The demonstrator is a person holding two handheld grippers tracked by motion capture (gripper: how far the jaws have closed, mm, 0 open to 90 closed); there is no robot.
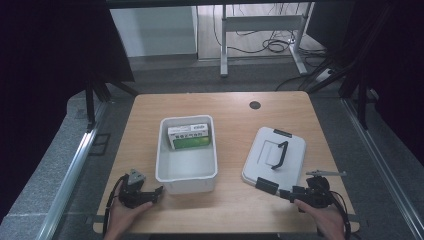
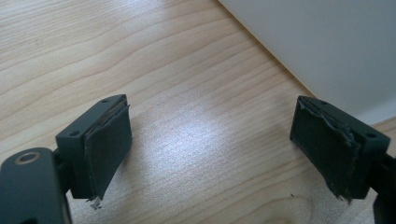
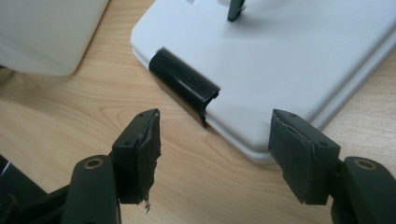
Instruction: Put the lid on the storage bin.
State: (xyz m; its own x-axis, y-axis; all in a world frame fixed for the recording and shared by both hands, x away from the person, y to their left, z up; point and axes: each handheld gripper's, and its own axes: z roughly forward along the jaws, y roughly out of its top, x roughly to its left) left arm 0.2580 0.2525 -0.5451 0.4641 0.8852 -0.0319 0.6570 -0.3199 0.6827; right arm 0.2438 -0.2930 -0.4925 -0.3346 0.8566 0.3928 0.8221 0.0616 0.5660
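The white lid is lying flat on the right half of the table, its black handle standing up from the top and a black clip sitting on its near edge. You are holding your right gripper just off that near corner, jaws spread wide and gripping nothing; in the right gripper view the clip is lying just beyond the gap between them.

To the lid's left, well apart from it, the white bin is standing open with a green and white box lying against its far wall; the print on the box is too small to read. You are keeping your left gripper open and empty too, just beside the bin's near left corner, over bare wood. Open table is running between bin and lid and along the near edge.
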